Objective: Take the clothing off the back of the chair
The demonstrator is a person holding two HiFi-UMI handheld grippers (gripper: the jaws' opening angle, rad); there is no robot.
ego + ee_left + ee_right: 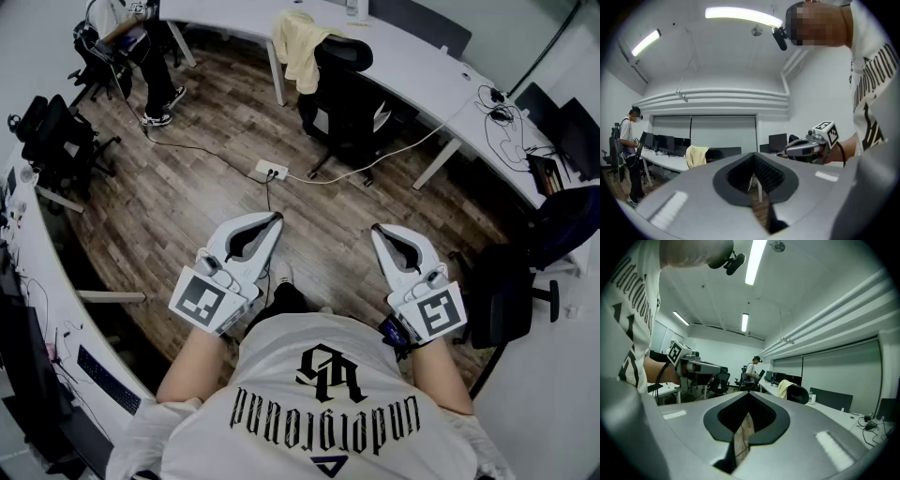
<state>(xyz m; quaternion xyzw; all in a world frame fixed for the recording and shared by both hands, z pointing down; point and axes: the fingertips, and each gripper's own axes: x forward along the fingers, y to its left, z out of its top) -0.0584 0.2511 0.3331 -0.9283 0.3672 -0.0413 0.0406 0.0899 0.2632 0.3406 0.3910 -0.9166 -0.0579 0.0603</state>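
Observation:
A pale yellow garment point(298, 49) hangs over the back of a black office chair point(349, 101) at the far desk. It also shows small in the left gripper view, garment point(696, 156), and in the right gripper view, garment point(784, 388). Both grippers are held level in front of me, well short of the chair, over the wood floor. My left gripper point(274, 221) is shut and holds nothing. My right gripper point(378, 231) is shut too, with nothing between its jaws.
A white desk point(412, 66) curves along the back and right. A power strip point(270, 172) with cables lies on the floor between me and the chair. Another person point(141, 56) stands at the far left beside more black chairs point(56, 141). A dark chair point(506, 291) stands close on my right.

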